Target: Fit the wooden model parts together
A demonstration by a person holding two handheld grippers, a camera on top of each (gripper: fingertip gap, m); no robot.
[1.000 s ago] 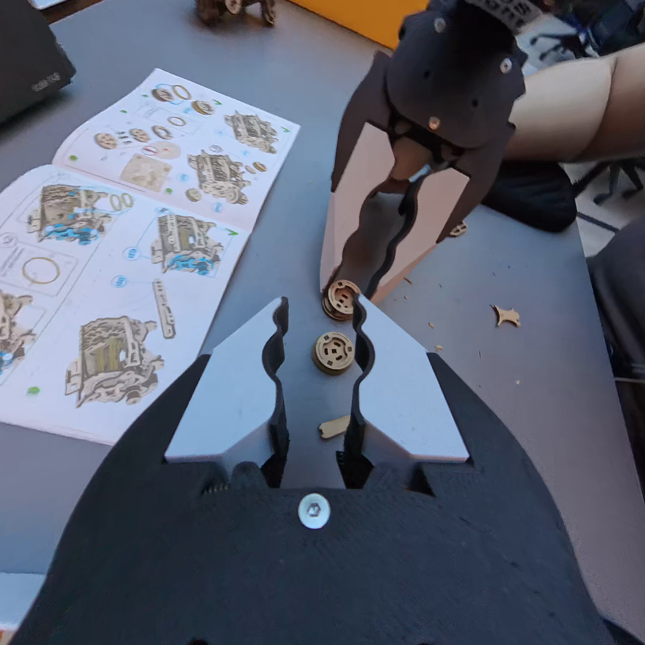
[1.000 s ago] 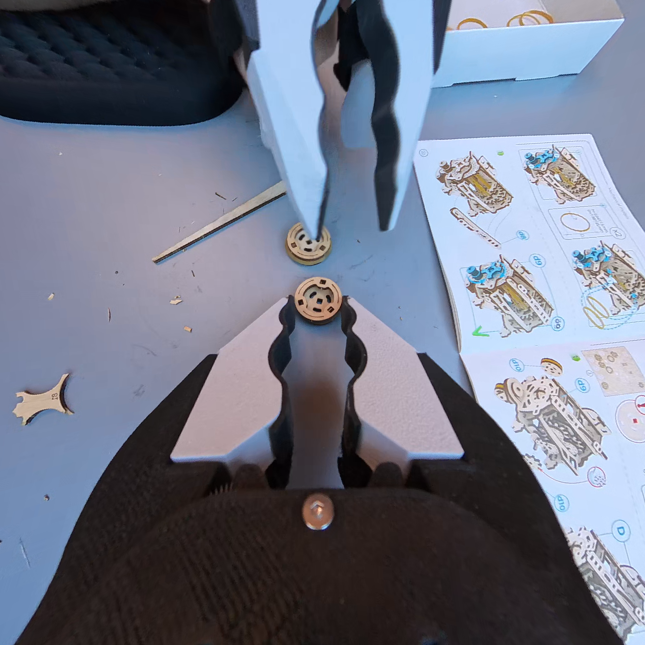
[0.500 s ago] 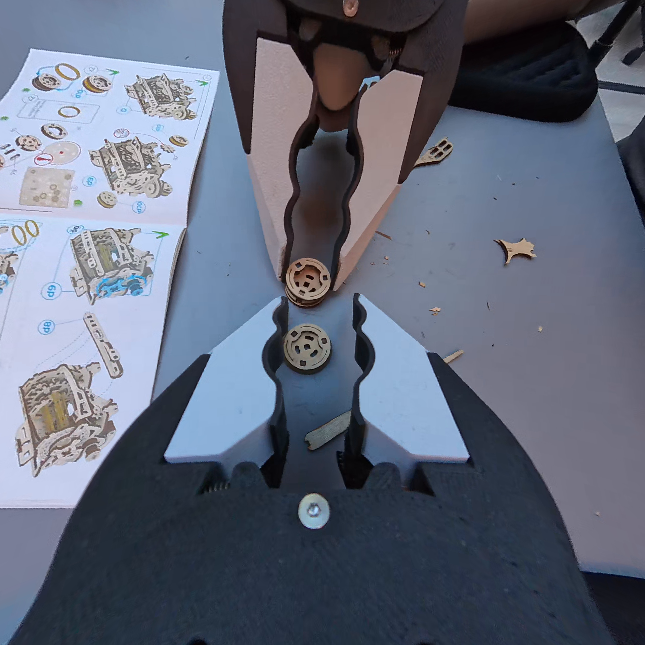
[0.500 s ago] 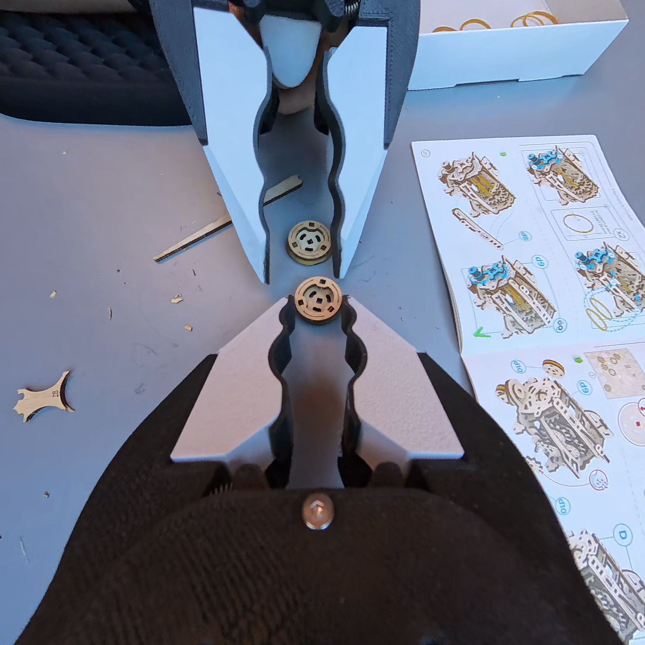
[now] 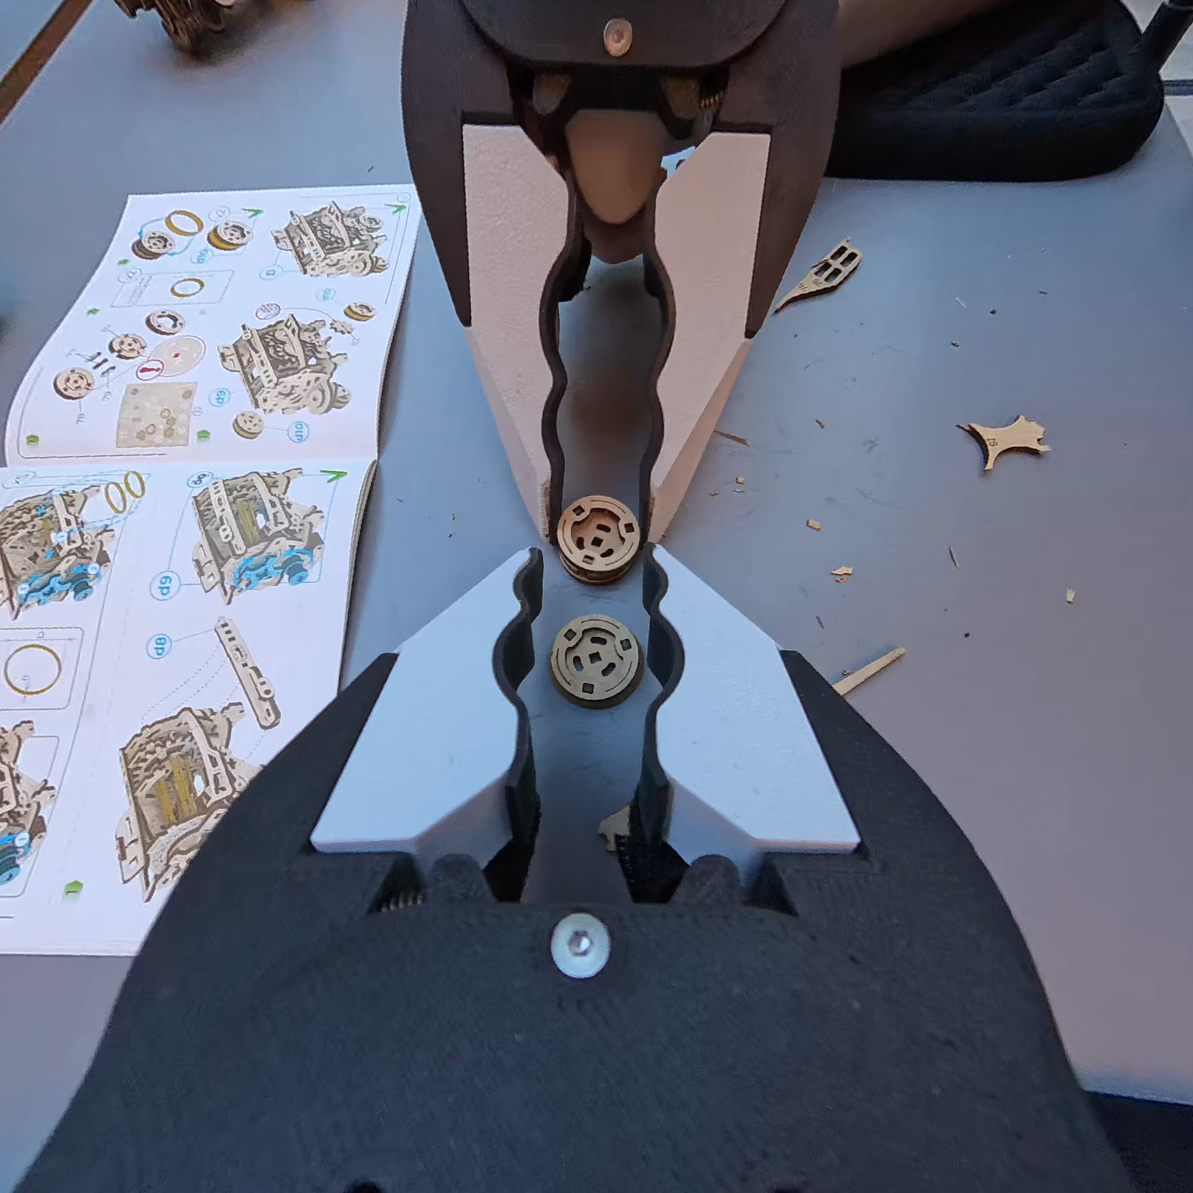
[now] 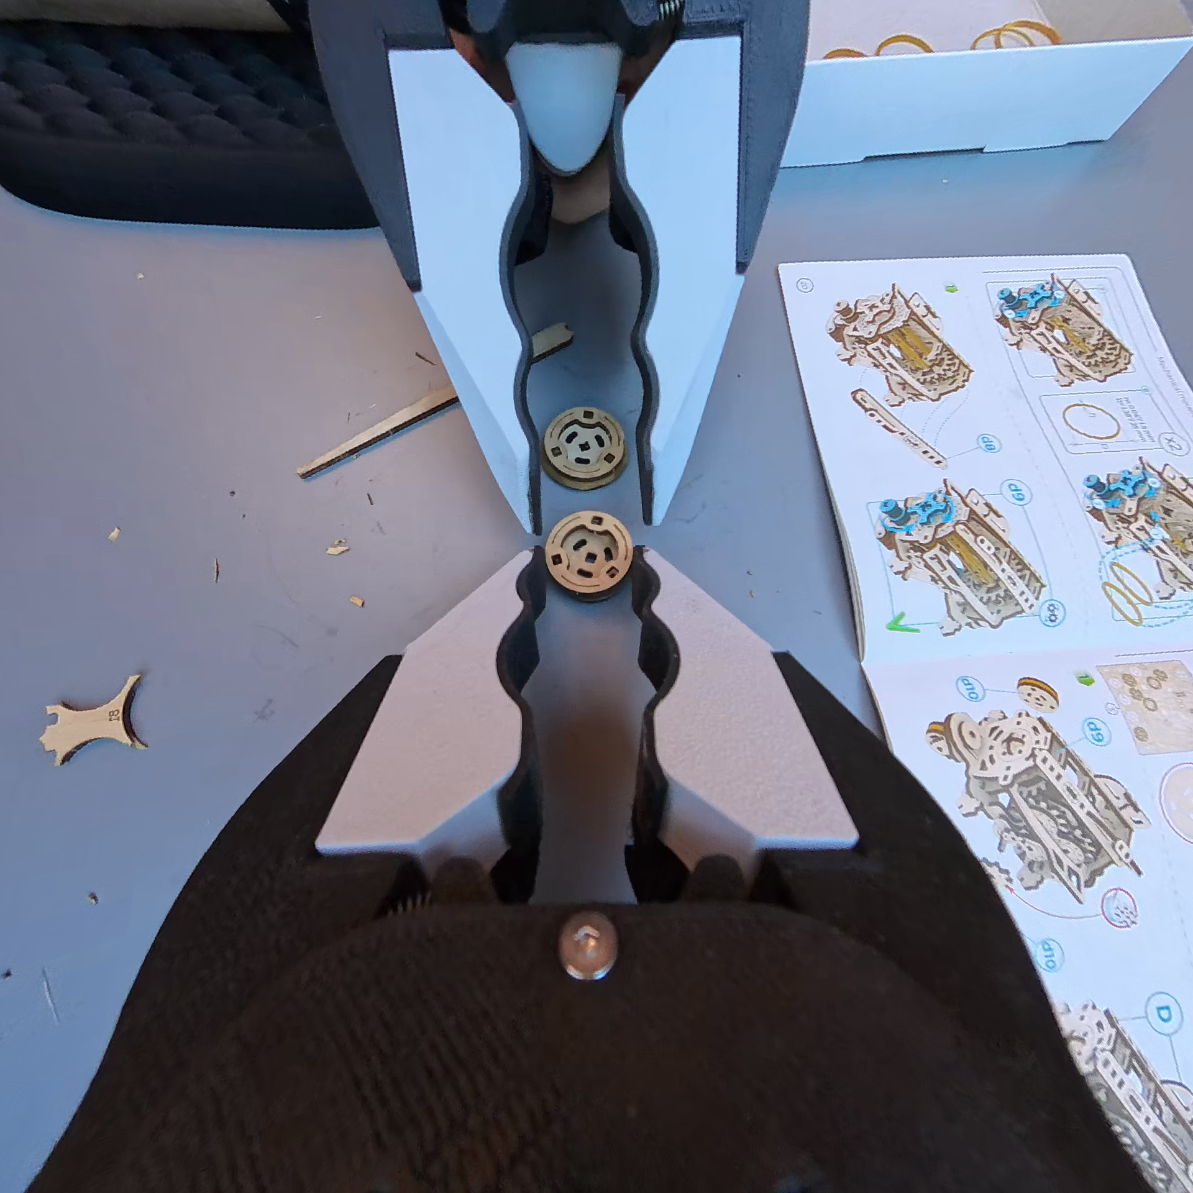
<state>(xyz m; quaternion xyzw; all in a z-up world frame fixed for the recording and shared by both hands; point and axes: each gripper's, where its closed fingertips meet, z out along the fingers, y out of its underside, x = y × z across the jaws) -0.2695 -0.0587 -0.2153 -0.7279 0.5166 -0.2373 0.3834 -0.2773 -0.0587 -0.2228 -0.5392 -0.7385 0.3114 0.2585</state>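
Note:
Two round slotted wooden wheels are in play on the grey table (image 5: 968,645). My right gripper (image 6: 586,558) is shut on one wheel (image 6: 589,552), pinching it flat at the fingertips just above the table; in the left wrist view this gripper (image 5: 599,516) and its wheel (image 5: 599,539) face me. The other wheel (image 5: 595,660) lies flat on the table between the fingers of my left gripper (image 5: 591,558), which is open and not touching it. In the right wrist view this loose wheel (image 6: 584,448) sits between the left gripper's (image 6: 589,520) fingers. The two grippers stand tip to tip.
An open instruction booklet (image 5: 193,452) lies beside the grippers, also in the right wrist view (image 6: 1000,516). A white box with rubber bands (image 6: 968,97), a black cushion (image 6: 161,129), a thin wooden strip (image 6: 381,429), a star-shaped offcut (image 5: 1004,442) and wood chips lie around. Both grippers' tips are close together, under 4 cm apart.
My left gripper has swung round to face the right gripper head-on and slid forward, so the loose wheel now lies between its fingers. The right gripper still holds its wheel.

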